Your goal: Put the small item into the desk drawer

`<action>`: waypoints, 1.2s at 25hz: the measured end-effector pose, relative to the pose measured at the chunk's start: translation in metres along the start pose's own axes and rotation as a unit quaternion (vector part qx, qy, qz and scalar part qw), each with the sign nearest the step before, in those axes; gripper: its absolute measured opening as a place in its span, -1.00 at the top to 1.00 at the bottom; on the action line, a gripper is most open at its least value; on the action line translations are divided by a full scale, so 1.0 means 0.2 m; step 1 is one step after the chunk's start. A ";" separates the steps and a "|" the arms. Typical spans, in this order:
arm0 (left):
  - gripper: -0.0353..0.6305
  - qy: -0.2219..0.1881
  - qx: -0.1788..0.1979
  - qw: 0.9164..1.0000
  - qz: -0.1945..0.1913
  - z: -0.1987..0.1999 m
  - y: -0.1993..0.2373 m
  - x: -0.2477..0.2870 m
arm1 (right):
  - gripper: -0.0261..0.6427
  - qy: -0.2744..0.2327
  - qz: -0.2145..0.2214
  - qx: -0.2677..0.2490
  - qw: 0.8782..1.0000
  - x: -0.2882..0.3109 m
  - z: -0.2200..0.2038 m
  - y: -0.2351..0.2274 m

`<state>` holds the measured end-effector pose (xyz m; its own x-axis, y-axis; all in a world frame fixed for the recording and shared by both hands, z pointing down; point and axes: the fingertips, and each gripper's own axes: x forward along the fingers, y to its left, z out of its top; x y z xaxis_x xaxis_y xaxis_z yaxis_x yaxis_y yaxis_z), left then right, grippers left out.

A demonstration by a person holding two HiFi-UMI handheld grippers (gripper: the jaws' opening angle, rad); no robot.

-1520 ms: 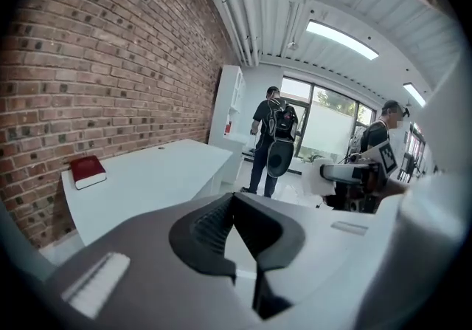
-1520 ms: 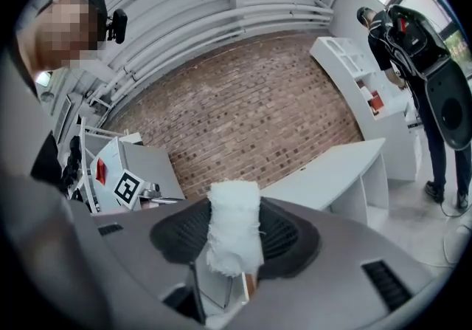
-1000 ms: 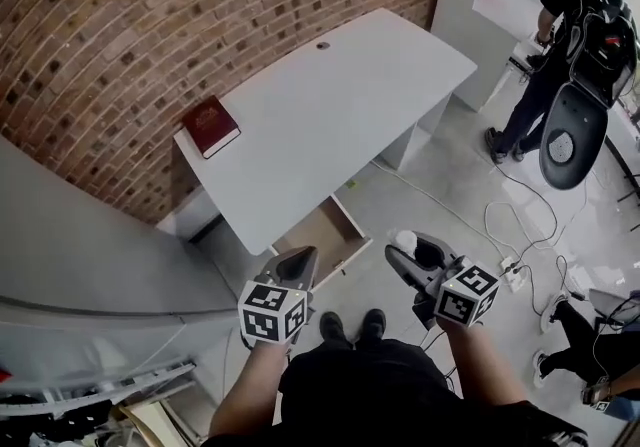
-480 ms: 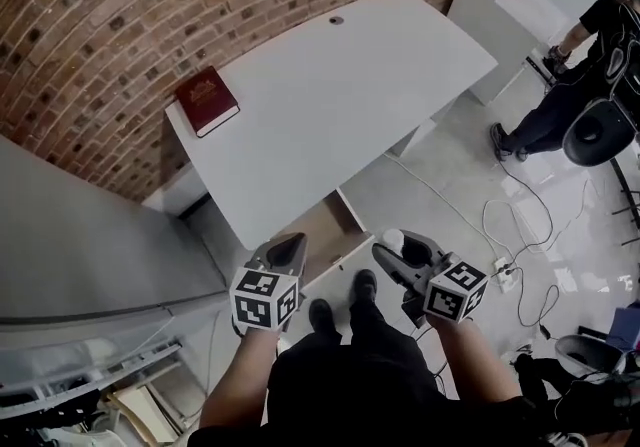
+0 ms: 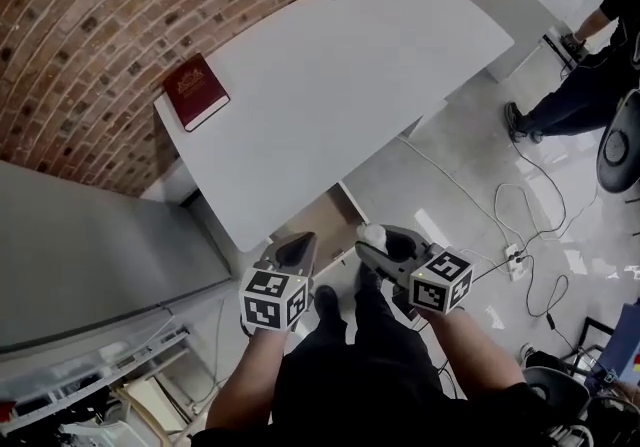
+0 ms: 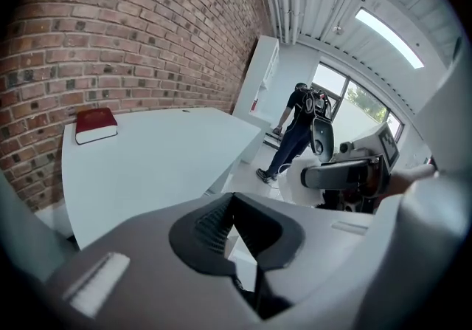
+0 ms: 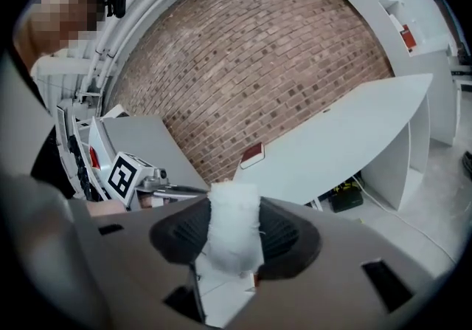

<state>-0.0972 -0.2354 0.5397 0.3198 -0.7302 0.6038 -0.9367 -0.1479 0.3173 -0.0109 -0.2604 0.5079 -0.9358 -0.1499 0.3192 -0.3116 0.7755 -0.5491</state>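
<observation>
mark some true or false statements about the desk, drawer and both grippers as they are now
1. The right gripper is shut on a soft white item. True.
2. The desk drawer is closed. False: it is pulled open below the desk's edge.
3. A red book lies on the white desk. True.
4. The left gripper holds the book. False: its fingers are together with nothing between them, and the book lies on the desk.
5. The white item lies inside the drawer. False: it sits between the right gripper's fingers, outside the drawer.
</observation>
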 end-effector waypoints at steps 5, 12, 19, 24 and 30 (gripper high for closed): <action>0.86 0.019 -0.013 1.000 -0.001 -0.11 0.02 0.09 | 0.39 0.033 0.001 0.014 0.999 0.07 -0.14 -0.08; 0.86 0.039 -0.046 0.998 -0.004 -0.28 0.07 0.21 | 0.39 0.074 -0.006 0.022 0.997 0.18 -0.31 -0.21; 0.86 0.056 -0.054 0.997 0.001 -0.41 0.14 0.31 | 0.39 0.098 -0.010 0.027 0.995 0.27 -0.43 -0.28; 0.86 0.069 -0.074 0.995 0.009 -0.53 0.21 0.37 | 0.39 0.131 -0.009 0.018 0.991 0.34 -0.57 -0.34; 0.86 0.083 -0.097 0.991 0.031 -0.68 0.33 0.44 | 0.39 0.169 -0.008 0.006 0.986 0.45 -0.72 -0.42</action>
<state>-0.1123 -0.2185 0.7128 0.2971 -0.6113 0.7335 -0.9152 0.0368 0.4013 -0.0464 -0.2505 0.6936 -0.8227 0.0532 0.5660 -0.3290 0.7674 -0.5503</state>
